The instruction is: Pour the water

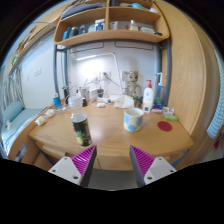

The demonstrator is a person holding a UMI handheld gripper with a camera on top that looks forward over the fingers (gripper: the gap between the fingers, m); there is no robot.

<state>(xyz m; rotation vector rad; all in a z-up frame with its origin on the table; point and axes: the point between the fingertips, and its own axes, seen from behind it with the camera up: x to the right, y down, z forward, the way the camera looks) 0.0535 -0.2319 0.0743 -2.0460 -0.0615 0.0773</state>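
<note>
Plainly, the claw (112, 160) hangs spread and empty before the bench (110, 145) edge; bare wood separates bottle (80, 127) from cup (133, 119). Clutter beyond by the wall is hard to make out.

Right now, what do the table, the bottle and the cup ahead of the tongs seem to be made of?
Table: likely wood, matte, light brown with faint grain.
Bottle: seems clear plastic or glass, dark contents, pale cap.
Cup: looks like glazed ceramic or plastic, pale, smooth.
The open tongs hold nothing.
</note>
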